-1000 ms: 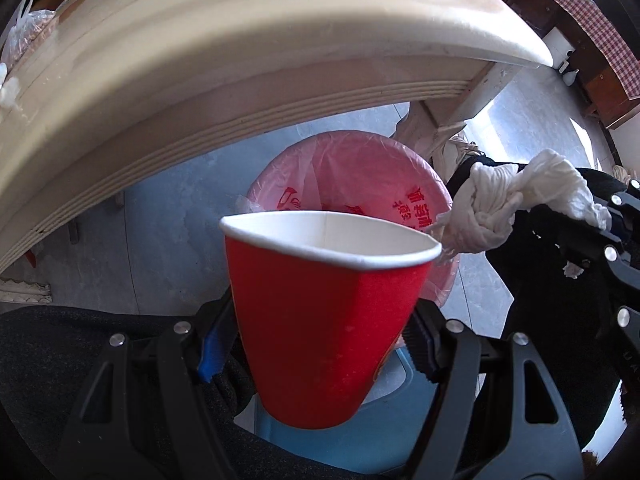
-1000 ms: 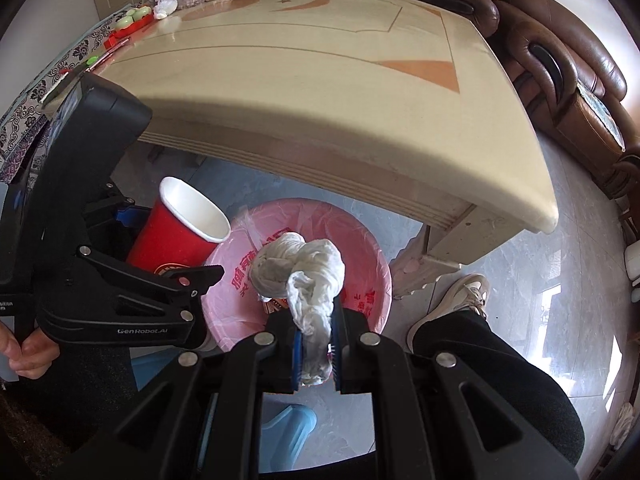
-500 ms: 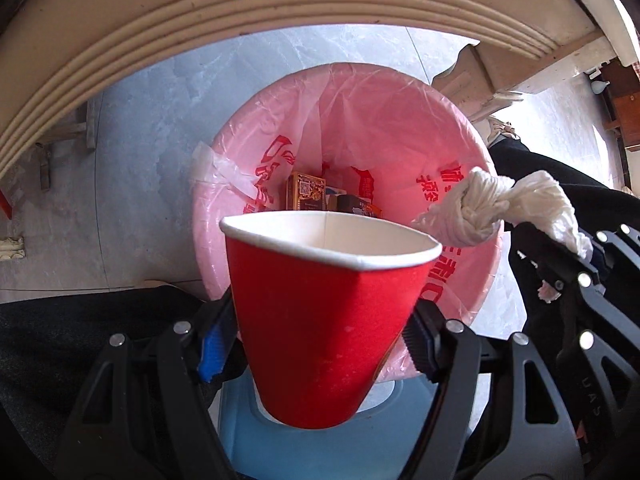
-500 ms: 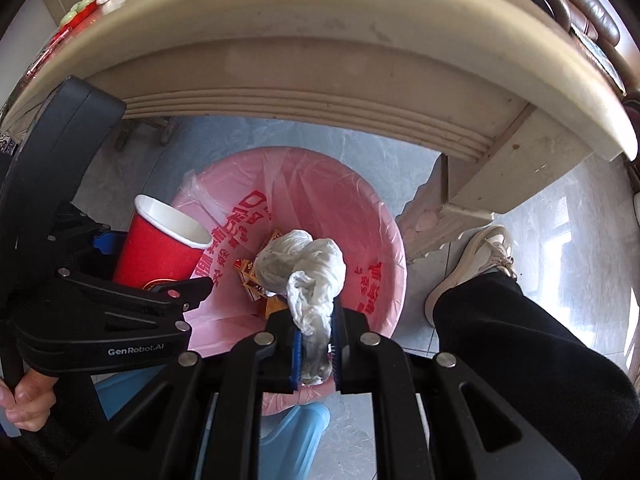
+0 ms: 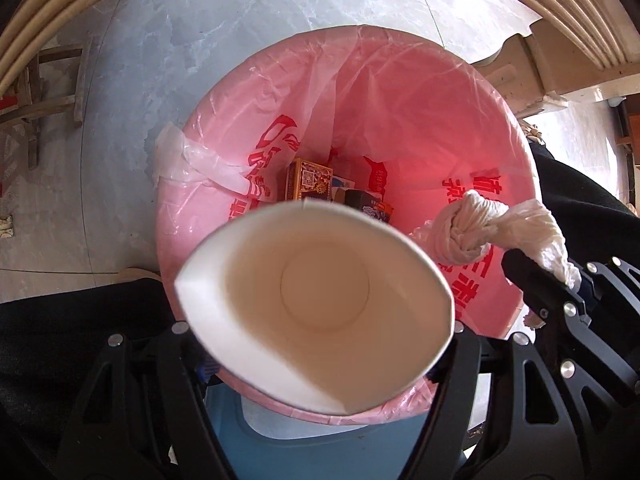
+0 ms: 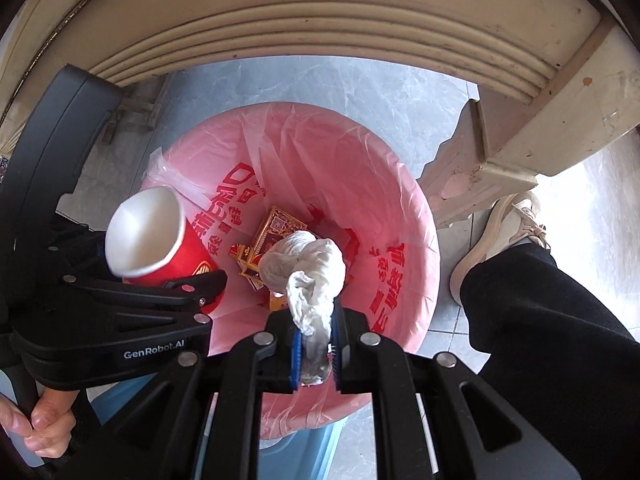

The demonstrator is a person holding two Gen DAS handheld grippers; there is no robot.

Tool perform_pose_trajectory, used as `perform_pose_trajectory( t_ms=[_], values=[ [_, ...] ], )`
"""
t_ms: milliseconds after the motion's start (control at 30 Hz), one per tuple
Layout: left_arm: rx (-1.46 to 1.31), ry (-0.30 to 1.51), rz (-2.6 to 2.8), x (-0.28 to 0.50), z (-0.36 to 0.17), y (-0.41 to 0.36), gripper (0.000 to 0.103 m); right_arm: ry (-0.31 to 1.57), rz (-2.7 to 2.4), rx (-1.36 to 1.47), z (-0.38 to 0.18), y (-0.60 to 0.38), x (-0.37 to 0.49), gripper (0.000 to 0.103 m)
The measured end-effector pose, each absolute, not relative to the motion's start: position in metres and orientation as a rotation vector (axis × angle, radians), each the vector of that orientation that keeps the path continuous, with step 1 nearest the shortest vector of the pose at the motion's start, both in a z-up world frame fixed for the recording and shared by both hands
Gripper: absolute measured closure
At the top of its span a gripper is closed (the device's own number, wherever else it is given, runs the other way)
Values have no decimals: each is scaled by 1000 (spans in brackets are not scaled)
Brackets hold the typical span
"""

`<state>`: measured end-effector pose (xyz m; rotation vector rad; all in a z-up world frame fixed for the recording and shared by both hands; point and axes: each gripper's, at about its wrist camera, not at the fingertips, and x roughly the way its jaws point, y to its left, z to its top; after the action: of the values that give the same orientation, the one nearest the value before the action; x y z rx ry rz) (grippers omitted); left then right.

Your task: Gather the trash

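**Both loads now over the bin**

I've sunk from table height — the pink-lined bin [image 5: 372,92] now fills my view. My left gripper [image 5: 320,344] squeezes the red paper cup [image 6: 160,248] partway shut; my right gripper [image 6: 316,356] is clamped tight on the twisted white tissue [image 6: 308,268]. Both hang above the bin's mouth — release looks next.

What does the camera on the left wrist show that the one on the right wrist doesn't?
Only the left wrist view looks straight into the red paper cup, showing its empty white inside.

Only the right wrist view shows the cup's red outside, a beige shoe, and a hand on the left hand-held gripper.

Both show the pink-lined bin, the boxes inside it, and the knotted white wad in the right hand-held gripper.
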<state>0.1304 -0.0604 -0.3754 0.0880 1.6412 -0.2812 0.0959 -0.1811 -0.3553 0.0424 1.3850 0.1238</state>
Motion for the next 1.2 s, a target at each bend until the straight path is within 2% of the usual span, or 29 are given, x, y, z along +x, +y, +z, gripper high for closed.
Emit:
perform_pose_trajectory(
  t_ms=[133, 167, 200, 233, 267, 300, 367, 1033, 1100, 1200],
  values=[
    [92, 1640, -263, 133, -377, -58, 33, 1394, 124, 27, -358, -179, 96, 88],
    [102, 1639, -257, 134, -378, -58, 31, 1394, 121, 25, -358, -179, 96, 79],
    [111, 1639, -254, 133, -377, -58, 26, 1391, 115, 22, -357, -178, 96, 66],
    [127, 1633, -238, 133, -377, -59, 26, 1383, 98, 14, -356, -179, 96, 60],
    [146, 1628, -218, 133, -378, -58, 25, 1374, 87, 12, -355, -181, 96, 47],
    [163, 1631, -201, 134, -379, -58, 24, 1367, 87, 20, -353, -182, 96, 39],
    [149, 1651, -202, 135, -381, -55, 23, 1362, 85, 32, -352, -184, 96, 37],
    [138, 1565, -179, 122, -350, -51, 23, 1345, 61, 82, -334, -189, 89, 37],
    [146, 1541, -171, 119, -342, -51, 23, 1328, 64, 95, -325, -188, 84, 35],
    [158, 1495, -164, 113, -327, -51, 23, 1279, 53, 93, -307, -188, 75, 27]
  ],
)
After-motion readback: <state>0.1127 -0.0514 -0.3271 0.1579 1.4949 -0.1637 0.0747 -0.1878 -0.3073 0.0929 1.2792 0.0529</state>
